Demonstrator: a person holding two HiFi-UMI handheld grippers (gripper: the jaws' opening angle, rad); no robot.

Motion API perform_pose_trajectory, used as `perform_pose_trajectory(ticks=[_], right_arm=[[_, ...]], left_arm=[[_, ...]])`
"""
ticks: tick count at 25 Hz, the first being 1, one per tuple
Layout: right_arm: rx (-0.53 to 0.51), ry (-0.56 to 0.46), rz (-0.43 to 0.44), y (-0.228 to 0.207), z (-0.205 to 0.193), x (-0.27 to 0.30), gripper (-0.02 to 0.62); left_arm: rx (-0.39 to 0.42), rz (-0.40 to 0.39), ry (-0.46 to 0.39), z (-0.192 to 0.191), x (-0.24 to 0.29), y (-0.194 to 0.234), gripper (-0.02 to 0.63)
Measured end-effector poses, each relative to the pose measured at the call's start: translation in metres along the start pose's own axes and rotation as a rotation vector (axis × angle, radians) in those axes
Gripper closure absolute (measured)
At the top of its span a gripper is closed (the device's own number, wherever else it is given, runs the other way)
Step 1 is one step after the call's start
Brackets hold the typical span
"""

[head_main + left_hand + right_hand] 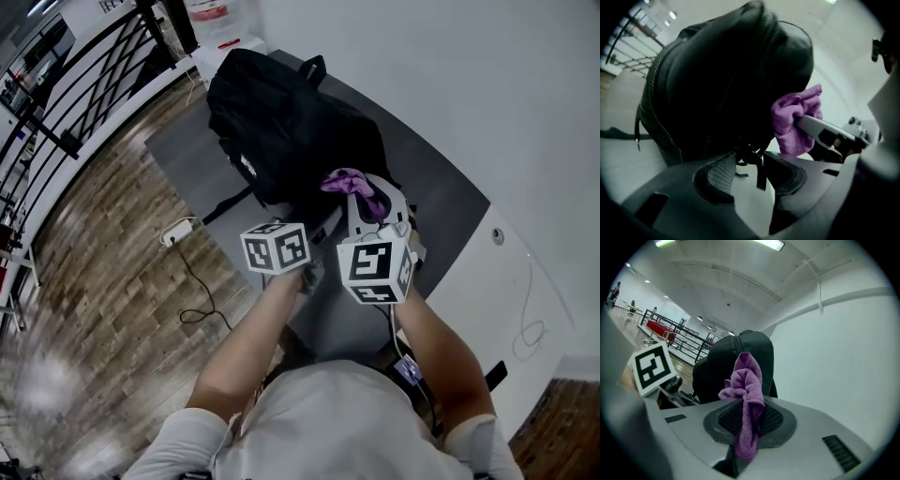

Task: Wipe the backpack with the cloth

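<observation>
The right hand-held gripper [747, 420] is clamped on a crumpled purple microfibre cloth [746, 380]. A narrow fold is caught between its pads, and the loose bulk bunches up just ahead of the tips. The task's thing, a soft black fabric backpack [717, 79], stands directly ahead of both tools. The cloth is close against the backpack's near side, though contact cannot be confirmed. The left hand-held gripper [750, 164], just to the left of the right one, has its jaws spread. A thin black strap [761, 173] from the backpack hangs between them, but the pads do not press on it.

The main risk is probably that nothing anchors the backpack, so a firm wipe could push it away across the surface or tip it over. The cloth is held by so little that dragging it over the fabric may pull it out. The dangling strap could also snag a jaw.

The backpack stands on a smooth dark grey tabletop [187, 150] beside a plain white wall [422, 75]. To the left of the left tool lie a brown wooden plank floor [112, 281], a white power strip [175, 231] and a black metal railing [84, 84].
</observation>
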State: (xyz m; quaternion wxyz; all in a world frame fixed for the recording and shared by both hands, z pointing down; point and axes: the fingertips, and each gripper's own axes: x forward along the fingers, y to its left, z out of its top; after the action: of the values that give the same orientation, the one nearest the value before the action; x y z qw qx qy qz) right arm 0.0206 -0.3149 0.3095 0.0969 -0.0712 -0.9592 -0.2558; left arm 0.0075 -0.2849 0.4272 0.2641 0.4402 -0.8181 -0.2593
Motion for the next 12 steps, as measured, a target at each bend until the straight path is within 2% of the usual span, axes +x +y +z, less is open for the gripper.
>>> perform_pose_trajectory(ticks=[3, 5, 7, 10, 12], right_arm=[[0.035, 0.019, -0.036, -0.009, -0.010, -0.004, 0.539], [0.050, 0.035, -0.050, -0.016, -0.020, -0.005, 0.540], [0.061, 0.052, -0.062, -0.024, -0.030, -0.003, 0.540], [0.075, 0.062, -0.072, -0.032, -0.038, 0.002, 0.540], [0.075, 0.060, -0.072, -0.032, -0.039, 0.003, 0.539]], left_arm=[[0.187, 0.025, 0.049, -0.011, -0.026, -0.009, 0.440], [0.372, 0.055, 0.046, -0.005, -0.052, -0.023, 0.440], [0.585, 0.100, -0.004, 0.023, -0.078, -0.046, 0.440], [0.928, 0.193, -0.089, 0.086, -0.103, -0.079, 0.440], [1.113, 0.256, -0.093, 0.118, -0.104, -0.087, 0.414]])
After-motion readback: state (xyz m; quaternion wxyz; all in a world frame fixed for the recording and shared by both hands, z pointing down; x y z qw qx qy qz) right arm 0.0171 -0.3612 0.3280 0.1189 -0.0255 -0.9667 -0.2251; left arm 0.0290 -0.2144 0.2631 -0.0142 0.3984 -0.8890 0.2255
